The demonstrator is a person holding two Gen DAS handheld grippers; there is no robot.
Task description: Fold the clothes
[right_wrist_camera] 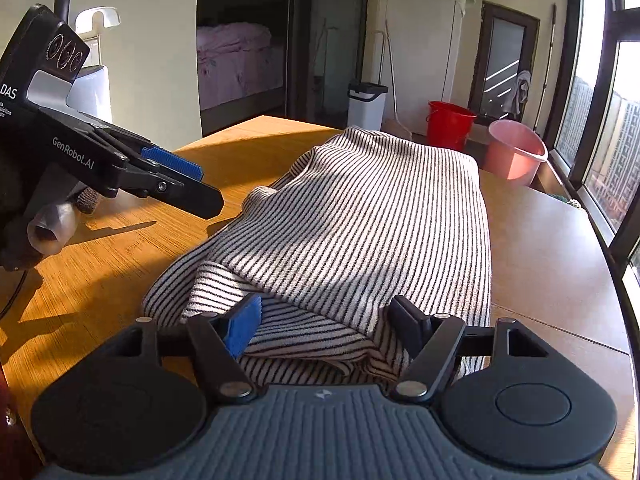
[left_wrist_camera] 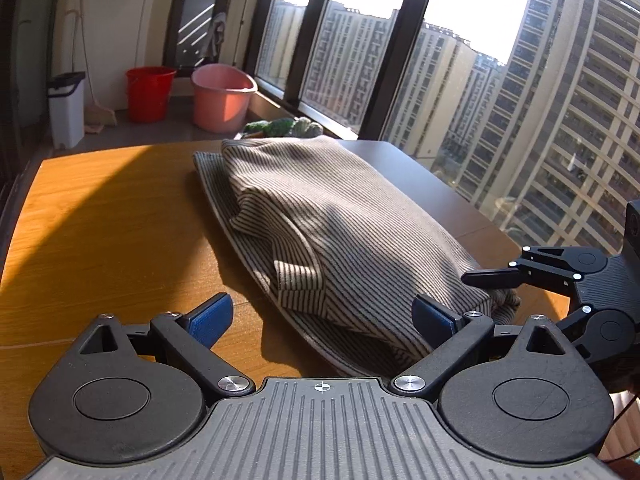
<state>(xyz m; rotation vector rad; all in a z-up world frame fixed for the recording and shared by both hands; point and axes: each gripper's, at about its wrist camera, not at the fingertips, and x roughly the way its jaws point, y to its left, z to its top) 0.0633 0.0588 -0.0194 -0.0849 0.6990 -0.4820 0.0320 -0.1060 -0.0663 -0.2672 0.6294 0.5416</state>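
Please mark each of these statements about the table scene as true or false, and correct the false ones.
1. The striped garment lies partly folded on the wooden table. True.
2. The left gripper is shut on the cloth. False: its jaws stand wide open, and the near edge of the garment lies between them, not pinched.
3. Two buckets stand on the floor near the window, a red bucket and a pink bucket. True.
4. The right gripper hangs over bare table, away from the garment. False: it is at the garment's near end, with cloth between its open fingers.
5. The garment is plain blue. False: it is light with dark stripes.
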